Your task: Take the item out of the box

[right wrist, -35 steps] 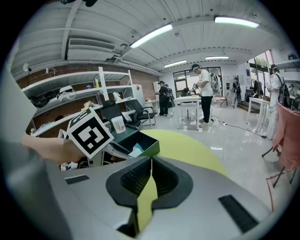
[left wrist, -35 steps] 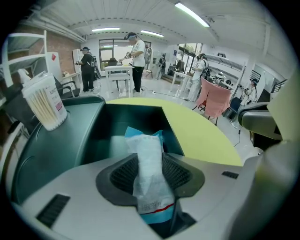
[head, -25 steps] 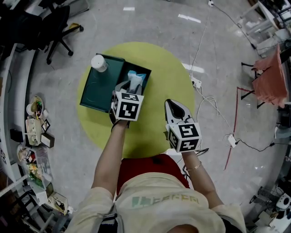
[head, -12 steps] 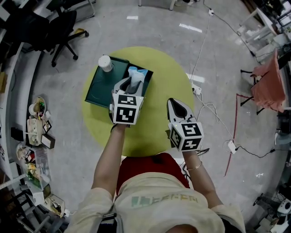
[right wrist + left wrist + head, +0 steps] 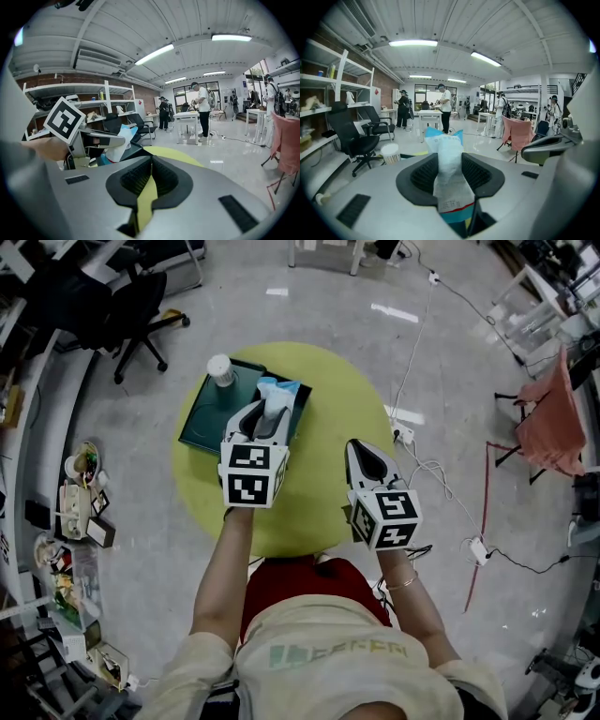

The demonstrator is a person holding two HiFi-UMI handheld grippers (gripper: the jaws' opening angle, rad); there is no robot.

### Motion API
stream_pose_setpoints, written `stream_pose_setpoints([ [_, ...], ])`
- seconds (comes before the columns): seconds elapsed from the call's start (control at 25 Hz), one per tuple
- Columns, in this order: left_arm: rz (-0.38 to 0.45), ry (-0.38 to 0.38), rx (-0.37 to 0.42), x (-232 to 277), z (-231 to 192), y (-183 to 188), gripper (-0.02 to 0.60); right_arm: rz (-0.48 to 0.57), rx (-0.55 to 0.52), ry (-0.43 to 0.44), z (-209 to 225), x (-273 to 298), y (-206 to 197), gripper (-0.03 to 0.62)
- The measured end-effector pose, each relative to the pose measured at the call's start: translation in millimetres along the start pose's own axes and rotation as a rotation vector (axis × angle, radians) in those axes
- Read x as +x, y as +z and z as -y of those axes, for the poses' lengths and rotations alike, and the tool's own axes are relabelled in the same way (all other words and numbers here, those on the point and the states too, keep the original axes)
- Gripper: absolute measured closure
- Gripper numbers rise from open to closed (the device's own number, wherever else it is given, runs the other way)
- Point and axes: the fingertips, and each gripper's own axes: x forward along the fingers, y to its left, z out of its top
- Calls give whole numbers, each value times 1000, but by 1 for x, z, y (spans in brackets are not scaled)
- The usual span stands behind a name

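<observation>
Since a second ago: left claw (image 5: 263,420) drawn back and up toward me, and the packet (image 5: 275,397) has risen with it. I judge it nearly clear of the box (image 5: 208,413).

Head view: box at the far-left edge of the surface (image 5: 328,399), with the packet above its right half. Right claw (image 5: 362,457) idle, near mid-surface.

Left gripper view: claw pinching the packet mid-body. Long axis runs along the jaws, blue end pointing away, red-striped end toward me.

Right gripper view: claw pressed together, nothing held.
</observation>
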Motion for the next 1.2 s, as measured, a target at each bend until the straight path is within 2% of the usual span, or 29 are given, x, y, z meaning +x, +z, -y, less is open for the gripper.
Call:
stream_pose_setpoints([
  [0.52, 113, 53, -15, -66, 28, 25, 408, 63, -21, 49, -3, -44, 11, 557],
  [0.84, 159, 76, -34, -105, 48, 20, 407, 93, -31, 64, -7, -76, 8, 557],
  [1.2, 173, 94, -30, -149, 70, 11, 407, 109, -46, 87, -20, -110, 4, 557],
])
